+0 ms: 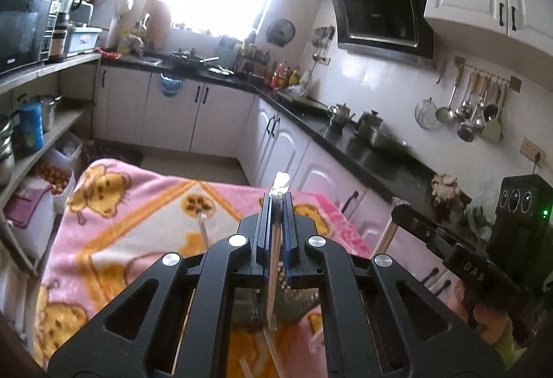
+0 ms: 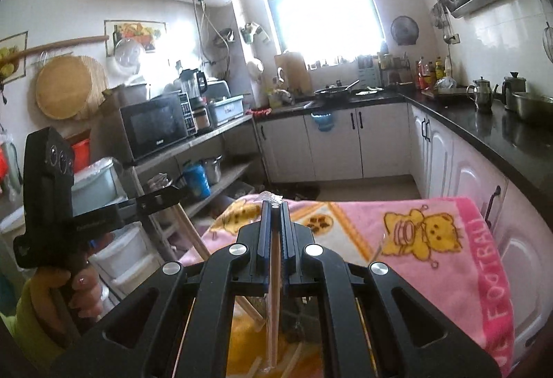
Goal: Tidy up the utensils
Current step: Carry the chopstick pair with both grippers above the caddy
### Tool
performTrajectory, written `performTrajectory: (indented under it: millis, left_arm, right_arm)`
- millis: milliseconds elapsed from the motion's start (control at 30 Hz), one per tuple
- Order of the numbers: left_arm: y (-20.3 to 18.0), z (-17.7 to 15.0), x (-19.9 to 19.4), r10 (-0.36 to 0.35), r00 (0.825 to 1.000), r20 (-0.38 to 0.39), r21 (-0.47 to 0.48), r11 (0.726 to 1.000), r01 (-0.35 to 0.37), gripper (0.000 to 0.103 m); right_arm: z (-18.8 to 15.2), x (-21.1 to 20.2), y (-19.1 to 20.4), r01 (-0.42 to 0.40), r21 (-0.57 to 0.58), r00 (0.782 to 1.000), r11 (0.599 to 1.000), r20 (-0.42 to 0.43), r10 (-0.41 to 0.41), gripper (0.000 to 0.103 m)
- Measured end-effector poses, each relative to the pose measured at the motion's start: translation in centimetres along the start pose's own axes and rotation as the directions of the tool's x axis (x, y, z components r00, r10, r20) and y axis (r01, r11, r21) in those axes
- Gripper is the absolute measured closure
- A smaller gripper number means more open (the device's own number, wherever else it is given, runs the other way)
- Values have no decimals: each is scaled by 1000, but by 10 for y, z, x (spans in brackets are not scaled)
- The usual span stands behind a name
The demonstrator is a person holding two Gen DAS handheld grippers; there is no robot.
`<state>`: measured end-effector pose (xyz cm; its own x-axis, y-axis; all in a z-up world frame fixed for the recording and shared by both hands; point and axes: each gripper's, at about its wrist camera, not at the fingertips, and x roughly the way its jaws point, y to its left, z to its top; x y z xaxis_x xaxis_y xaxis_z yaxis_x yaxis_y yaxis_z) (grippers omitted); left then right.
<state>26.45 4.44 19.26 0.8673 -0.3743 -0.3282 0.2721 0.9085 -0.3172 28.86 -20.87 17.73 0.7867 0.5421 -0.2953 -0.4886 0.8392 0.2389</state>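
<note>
My left gripper point(image 1: 277, 196) is shut on a wrapped pair of chopsticks point(image 1: 274, 260); the crinkled clear wrapper end point(image 1: 281, 183) sticks out past the fingertips. My right gripper point(image 2: 275, 204) is shut on another wrapped pair of chopsticks point(image 2: 274, 281), which hangs down between the fingers. Both are held above a table covered with a pink cartoon blanket point(image 1: 138, 205), also in the right wrist view point(image 2: 432, 239). A metal mesh holder point(image 1: 297, 305) sits below the left gripper. More wrapped chopsticks point(image 1: 204, 229) lie on the blanket. The right gripper shows in the left view point(image 1: 401, 208), the left gripper in the right view point(image 2: 172, 194).
Black countertop point(image 1: 363, 149) with kettles point(image 1: 340, 113) and white cabinets runs along the right. Open shelves point(image 1: 41, 132) with microwave point(image 2: 155, 123) and pots stand at the left. Ladles hang on the wall point(image 1: 470, 108). Floor lies beyond the table's far edge.
</note>
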Motion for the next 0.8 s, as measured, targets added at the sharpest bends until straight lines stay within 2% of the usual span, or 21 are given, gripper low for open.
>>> performTrajectory:
  millis: [233,400,600,800]
  left_arm:
    - [2,16,4,27,999,44,10,1000,-27,102]
    - [5,22,10,17,998,66,-14,1000,-16,102]
    - [3,17,24,21,997,71,-10,1000,-20,102]
    - [2,3,42,22,999,42,-9,1000,-22,102]
  right_arm:
    - [20,14,-3,11,-1,999,1000,38,-11,98]
    - [27,21,-12,34,12,998,999,59,-35,98]
    - [30,30,-23,89,12,992,996,90,-90,98]
    - [25,40,-34,134,21,984,991,112,-136,98]
